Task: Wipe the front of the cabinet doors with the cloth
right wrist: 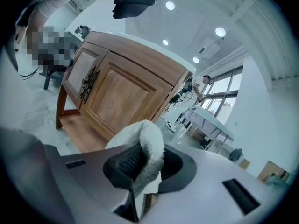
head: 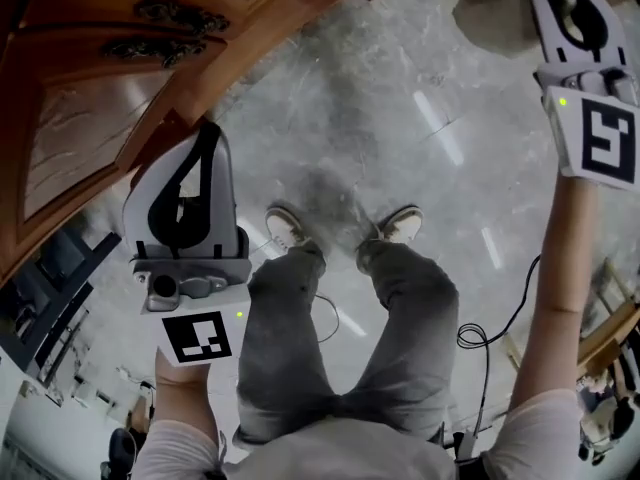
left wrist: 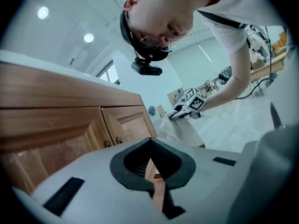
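The cabinet (head: 90, 88) fills the upper left of the head view. My left gripper (head: 205, 140) is just below its edge, at lower left. My right gripper (head: 562, 3) is at upper right, well apart, with the cloth (right wrist: 150, 146) between its jaws. My shoes (head: 285, 226) stand at centre on the floor (head: 400, 118).

We see a white cloth (right wrist: 149, 148), reddish-brown wood-grained cabinet doors (right wrist: 119, 94) and a grey, marbled floor (head: 380, 108).

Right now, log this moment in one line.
left hand-held gripper: shut, empty | right hand-held gripper: shut on white fluffy cloth | brown wooden cabinet doors: closed, cloth not touching
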Demonstrator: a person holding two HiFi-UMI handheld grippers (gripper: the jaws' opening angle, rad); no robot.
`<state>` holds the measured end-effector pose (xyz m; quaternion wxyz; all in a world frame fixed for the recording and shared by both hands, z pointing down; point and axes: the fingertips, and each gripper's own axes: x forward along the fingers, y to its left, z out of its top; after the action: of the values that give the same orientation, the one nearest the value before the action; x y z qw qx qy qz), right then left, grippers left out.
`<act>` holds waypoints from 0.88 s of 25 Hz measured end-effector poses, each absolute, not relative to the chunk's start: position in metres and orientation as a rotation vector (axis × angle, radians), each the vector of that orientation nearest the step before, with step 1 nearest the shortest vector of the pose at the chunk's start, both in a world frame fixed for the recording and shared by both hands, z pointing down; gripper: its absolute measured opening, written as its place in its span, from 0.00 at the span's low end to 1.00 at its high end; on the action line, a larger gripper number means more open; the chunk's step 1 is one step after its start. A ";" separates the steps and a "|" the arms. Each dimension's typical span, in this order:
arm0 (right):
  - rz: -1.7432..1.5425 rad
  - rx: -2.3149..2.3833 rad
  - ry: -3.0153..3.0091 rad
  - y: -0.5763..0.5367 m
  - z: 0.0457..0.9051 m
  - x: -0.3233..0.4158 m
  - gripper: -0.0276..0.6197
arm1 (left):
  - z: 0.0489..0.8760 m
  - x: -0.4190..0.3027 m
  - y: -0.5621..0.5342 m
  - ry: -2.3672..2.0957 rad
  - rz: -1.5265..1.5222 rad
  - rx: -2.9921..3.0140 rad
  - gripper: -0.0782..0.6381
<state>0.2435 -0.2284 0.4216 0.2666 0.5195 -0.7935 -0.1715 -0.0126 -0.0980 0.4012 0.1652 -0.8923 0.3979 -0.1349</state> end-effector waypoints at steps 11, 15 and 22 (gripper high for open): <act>-0.072 1.456 -2.168 -0.115 0.284 0.235 0.16 | 0.236 -0.032 -0.055 1.233 -0.432 -2.613 0.13; 0.051 1.523 -2.141 -0.079 0.221 0.231 0.16 | 0.168 -0.046 -0.038 1.255 -0.442 -2.630 0.13; 0.230 1.665 -2.107 -0.025 0.103 0.224 0.16 | 0.061 -0.058 -0.007 1.309 -0.392 -2.670 0.13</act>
<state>0.2237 -0.0248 0.1027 0.2215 0.6024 -0.7623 0.0832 -0.0579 -0.0072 0.0608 0.0710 -0.8880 0.4353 -0.1304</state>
